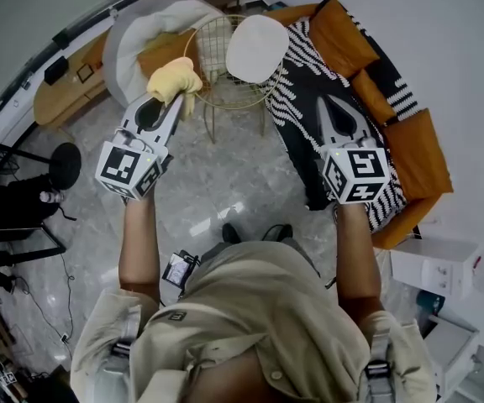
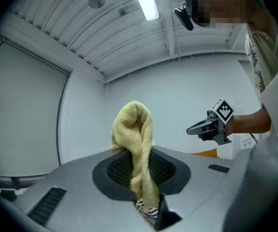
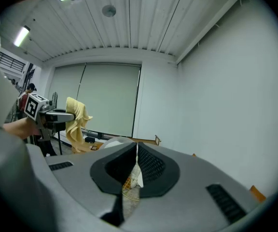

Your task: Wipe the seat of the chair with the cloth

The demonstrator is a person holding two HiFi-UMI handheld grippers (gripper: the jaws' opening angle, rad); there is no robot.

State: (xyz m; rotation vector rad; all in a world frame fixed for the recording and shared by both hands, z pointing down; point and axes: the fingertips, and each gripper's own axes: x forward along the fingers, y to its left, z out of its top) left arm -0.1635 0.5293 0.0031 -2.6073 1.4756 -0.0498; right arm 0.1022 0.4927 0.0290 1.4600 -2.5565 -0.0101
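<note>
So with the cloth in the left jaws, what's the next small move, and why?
Probably swing the left gripper right and down onto the white seat: its jaws clamp the yellow cloth, which hangs in the air by the wire chair, not touching the seat.

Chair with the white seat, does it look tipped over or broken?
Nothing stands out. The wire chair stands upright on its legs, its white seat whole. The yellow cloth is clamped in the left gripper.

Person: beige short-sleeved shirt (image 1: pixel 250 309), grey shoulder straps (image 1: pixel 125 342), black shoes (image 1: pixel 277 232). Handheld left gripper (image 1: pixel 173 97) and right gripper (image 1: pixel 326 101): grey shells, black mesh pads (image 2: pixel 122 166), white cubes (image 1: pixel 128 168) bearing black square markers.
</note>
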